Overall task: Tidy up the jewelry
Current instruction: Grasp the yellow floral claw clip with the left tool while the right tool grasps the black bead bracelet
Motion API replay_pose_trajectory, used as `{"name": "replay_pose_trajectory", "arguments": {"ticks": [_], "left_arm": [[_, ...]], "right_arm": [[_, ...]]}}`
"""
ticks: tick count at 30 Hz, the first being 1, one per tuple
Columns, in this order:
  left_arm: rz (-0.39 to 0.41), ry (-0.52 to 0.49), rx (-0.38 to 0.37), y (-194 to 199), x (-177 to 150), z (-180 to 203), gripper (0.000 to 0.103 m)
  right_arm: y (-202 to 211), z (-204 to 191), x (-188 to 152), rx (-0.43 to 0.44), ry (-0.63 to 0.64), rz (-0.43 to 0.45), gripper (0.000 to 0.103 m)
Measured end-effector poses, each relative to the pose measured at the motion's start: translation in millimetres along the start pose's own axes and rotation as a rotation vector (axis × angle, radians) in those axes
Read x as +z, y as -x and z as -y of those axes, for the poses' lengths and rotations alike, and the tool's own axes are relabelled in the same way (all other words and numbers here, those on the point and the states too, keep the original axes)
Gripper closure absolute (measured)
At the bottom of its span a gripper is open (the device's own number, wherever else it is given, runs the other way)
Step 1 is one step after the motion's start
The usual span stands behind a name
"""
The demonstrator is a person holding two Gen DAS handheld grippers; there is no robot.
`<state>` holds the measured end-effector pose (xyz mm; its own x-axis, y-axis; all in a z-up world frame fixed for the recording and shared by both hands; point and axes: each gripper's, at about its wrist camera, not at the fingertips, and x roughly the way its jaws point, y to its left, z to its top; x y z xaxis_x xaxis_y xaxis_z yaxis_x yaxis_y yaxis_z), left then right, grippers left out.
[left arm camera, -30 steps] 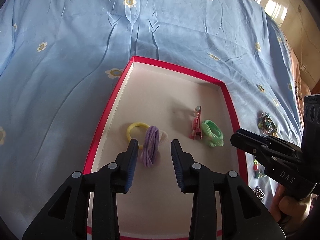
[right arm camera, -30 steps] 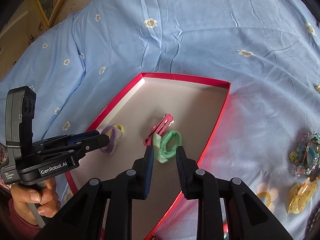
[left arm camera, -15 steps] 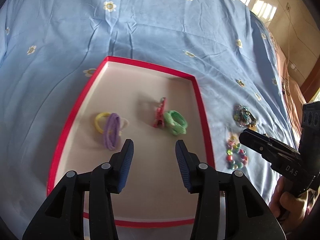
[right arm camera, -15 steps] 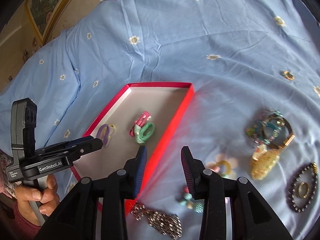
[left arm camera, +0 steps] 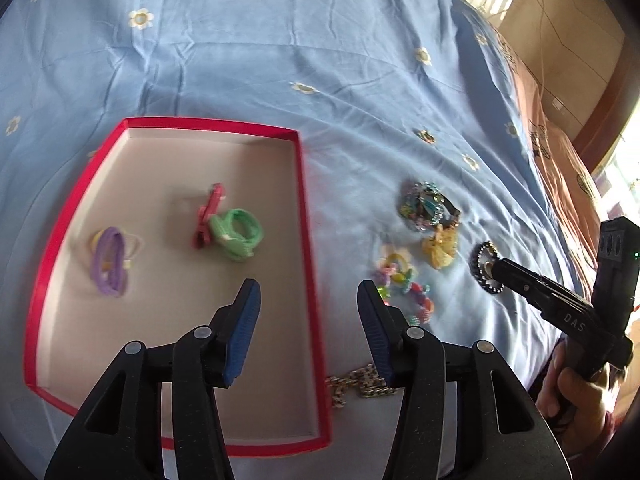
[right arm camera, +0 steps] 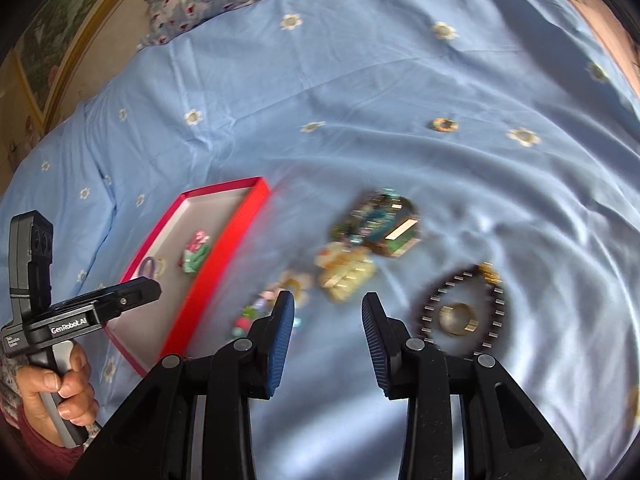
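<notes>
Both fisheye cams ride on the wrists, looking steeply down along the fingers at the bed. The left one sits close over the red tray; the right one faces the loose jewelry beside it. Both share the tray and the black beaded ring.

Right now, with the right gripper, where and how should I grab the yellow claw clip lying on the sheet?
Probably take the yellow claw clip across its narrow body, coming down from above with the open right gripper. It lies flat on the blue sheet, its long side running across the view, so the jaws would straddle the short width. It is blurred; fine detail cannot be told.
</notes>
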<state>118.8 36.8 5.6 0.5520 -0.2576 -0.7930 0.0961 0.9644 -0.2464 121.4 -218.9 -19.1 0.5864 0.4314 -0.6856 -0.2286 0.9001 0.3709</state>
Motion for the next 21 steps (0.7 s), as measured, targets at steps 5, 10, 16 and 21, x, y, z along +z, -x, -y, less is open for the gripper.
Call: {"name": "replay_pose_trajectory", "arguments": {"ticks": [5, 10, 16, 21], "left_arm": [[-0.018, -0.057, -0.031, -13.1, 4.0, 30.4, 0.052], [-0.039, -0.103, -0.053, -27.5, 7.7, 56.7, 0.051], [-0.065, -0.142, -0.068, -45.6, 13.7, 77.8, 0.051], [-0.073, -0.165, -0.084, -59.1, 21.6, 90.2, 0.05]], "right_arm": [[13.2, 34.1, -4.6, -0.056, -0.048, 0.013, 0.066], [19.0, 54.8, -6.9, -0.085, -0.077, 0.018, 0.065], [14.4, 54.4, -7.9, -0.098, -0.037, 0.001, 0.067], [8.8, 57.3, -5.4, -0.159, 0.002, -0.012, 0.067]]}}
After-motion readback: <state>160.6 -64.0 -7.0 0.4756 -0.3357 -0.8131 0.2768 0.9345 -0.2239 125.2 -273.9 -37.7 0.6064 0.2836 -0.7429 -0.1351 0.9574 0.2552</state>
